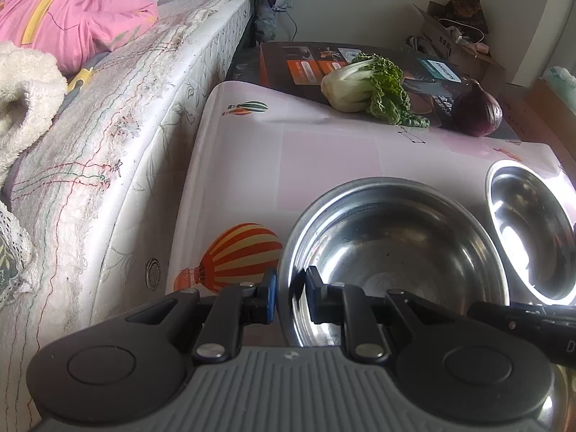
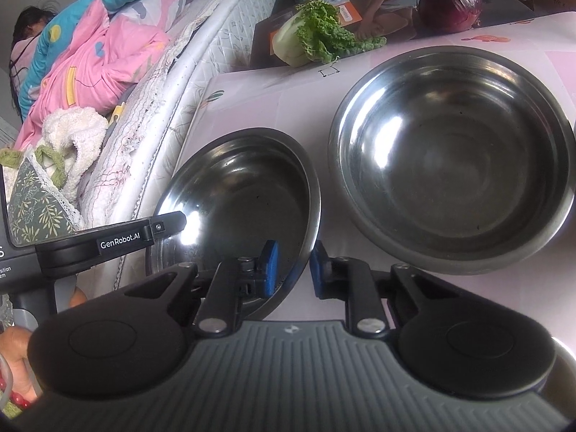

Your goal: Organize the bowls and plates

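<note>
— Steel bowls, two, on the pink-and-white table cover (image 1: 324, 151) with the balloon print?

— Yes. Near bowl (image 1: 396, 252) close to the cover's left edge, alongside the mattress (image 1: 144, 108). Far bowl (image 1: 532, 230) just to its right, a strip of cover between, not touching.

— Left gripper (image 1: 291, 288)?

— Drawn almost fully together over the near bowl's left rim. One blue pad (image 1: 272, 289) outside the wall, the other pad inside.

— Firm contact?

— Probably; glare on the rim blurs the exact touch.

— Right gripper (image 2: 293, 268)?

— Same bowl, opposite side. Narrowed onto the right rim, blue pads (image 2: 270, 270) either side of the steel lip. Nothing else held.

— So gripped from both sides at once?

— Exactly. Left gripper's black finger also visible from the right wrist, reaching in at the far rim.

— Flat on the cover or lifted?

— Hard to tell from either wrist.

— Beyond the bowls?

— Bok choy (image 1: 363, 86) and red onion (image 1: 477, 109), both resting on a dark printed box (image 1: 298, 64) at the cover's far edge, well apart from the bowls.
</note>
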### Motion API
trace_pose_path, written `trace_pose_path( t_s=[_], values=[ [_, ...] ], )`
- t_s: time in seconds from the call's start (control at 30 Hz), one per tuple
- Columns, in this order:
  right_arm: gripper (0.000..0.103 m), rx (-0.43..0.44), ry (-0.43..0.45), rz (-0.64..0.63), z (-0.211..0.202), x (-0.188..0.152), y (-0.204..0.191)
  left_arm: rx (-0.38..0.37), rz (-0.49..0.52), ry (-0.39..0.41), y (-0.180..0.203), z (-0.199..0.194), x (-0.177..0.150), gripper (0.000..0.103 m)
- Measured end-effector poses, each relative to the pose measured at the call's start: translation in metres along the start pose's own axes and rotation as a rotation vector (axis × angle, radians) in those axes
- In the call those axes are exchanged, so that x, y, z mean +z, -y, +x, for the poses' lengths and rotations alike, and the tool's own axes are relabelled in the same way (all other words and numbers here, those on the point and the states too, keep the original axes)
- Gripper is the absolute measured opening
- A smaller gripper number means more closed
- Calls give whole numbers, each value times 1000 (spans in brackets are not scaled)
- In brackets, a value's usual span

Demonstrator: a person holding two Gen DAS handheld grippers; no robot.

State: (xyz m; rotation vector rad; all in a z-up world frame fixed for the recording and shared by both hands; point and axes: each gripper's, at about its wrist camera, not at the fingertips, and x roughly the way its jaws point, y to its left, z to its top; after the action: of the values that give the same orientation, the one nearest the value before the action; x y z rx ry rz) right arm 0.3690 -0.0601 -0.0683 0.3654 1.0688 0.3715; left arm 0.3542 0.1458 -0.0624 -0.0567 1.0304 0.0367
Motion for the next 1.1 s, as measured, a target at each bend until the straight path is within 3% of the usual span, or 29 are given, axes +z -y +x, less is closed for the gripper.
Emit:
trace_pose_path(
  t_s=[0.67, 1.1],
  values=[
    [14, 44, 13, -110, -35, -15, -25, 34, 7, 50, -11, -54, -28, 17],
    [15, 57, 102, -98, -86, -3, -8, 28, 76, 138, 28, -97, -6, 16]
  ],
)
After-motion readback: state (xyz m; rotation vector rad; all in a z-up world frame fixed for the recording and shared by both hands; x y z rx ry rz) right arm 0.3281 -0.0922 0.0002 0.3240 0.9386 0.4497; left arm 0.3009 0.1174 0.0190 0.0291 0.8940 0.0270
